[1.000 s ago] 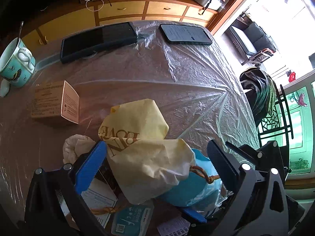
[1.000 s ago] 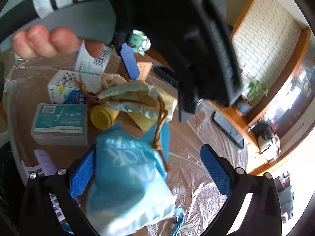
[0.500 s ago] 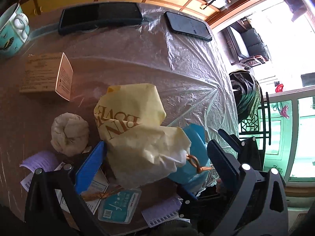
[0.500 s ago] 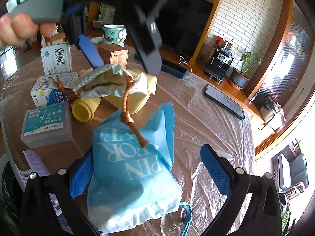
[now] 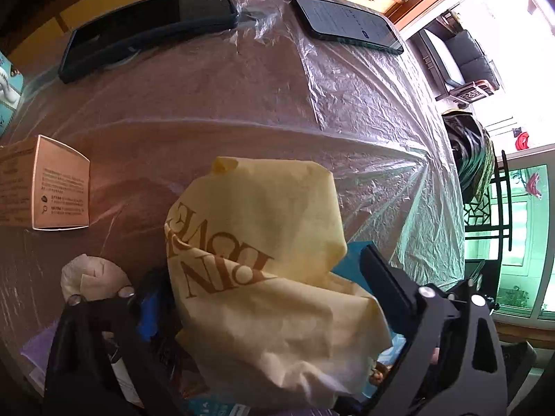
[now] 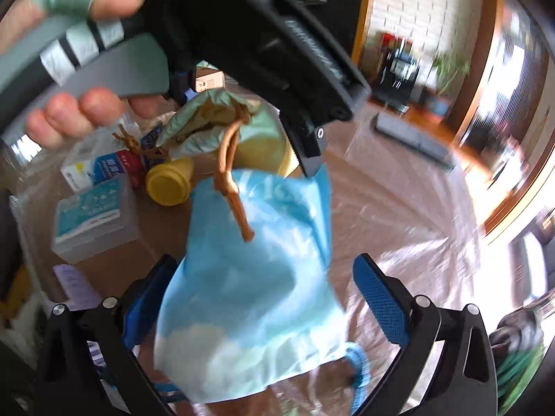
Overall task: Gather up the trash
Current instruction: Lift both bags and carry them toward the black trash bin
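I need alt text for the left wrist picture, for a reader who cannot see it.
A yellow cloth bag with brown letters sits between the fingers of the left gripper, above a table covered in clear plastic. A small cardboard box, a crumpled tissue and two dark flat devices lie around.

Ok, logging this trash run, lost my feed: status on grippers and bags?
Left hand-held gripper straddling yellow drawstring bag; grip unclear. Right hand-held gripper open around blue drawstring bag. Brown cord links both bags.
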`<action>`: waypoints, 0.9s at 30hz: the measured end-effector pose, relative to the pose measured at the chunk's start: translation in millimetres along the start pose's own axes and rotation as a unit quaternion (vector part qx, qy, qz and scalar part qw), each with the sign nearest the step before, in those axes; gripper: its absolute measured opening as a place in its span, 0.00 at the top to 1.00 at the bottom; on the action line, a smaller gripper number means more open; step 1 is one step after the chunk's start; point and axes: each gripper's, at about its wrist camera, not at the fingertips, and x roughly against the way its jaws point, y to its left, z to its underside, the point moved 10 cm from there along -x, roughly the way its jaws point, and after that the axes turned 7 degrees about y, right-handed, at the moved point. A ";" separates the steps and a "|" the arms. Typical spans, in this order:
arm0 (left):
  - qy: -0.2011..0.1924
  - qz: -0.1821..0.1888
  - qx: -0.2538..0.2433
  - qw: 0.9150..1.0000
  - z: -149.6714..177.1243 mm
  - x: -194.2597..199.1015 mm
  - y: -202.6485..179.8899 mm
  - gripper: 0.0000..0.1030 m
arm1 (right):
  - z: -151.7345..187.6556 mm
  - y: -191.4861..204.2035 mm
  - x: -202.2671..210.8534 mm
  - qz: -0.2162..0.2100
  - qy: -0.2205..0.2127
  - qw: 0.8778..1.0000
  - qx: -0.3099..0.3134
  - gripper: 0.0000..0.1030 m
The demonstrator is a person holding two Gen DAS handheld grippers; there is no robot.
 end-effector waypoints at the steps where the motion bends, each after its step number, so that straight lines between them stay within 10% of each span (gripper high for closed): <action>1: -0.002 0.025 0.008 1.000 0.4 0.9 1.1 0.15 | 1.5 -2.6 0.0 -0.009 0.000 1.000 -0.012 0.24; 10: -0.081 0.172 -0.006 0.982 8.0 75.1 -3.7 0.29 | -5.6 -25.6 24.4 -0.082 -0.046 0.990 -0.110 0.41; 27: -0.306 0.089 -0.076 0.945 110.1 177.8 29.9 0.29 | -55.5 3.1 85.7 -0.107 -0.128 0.980 -0.108 0.48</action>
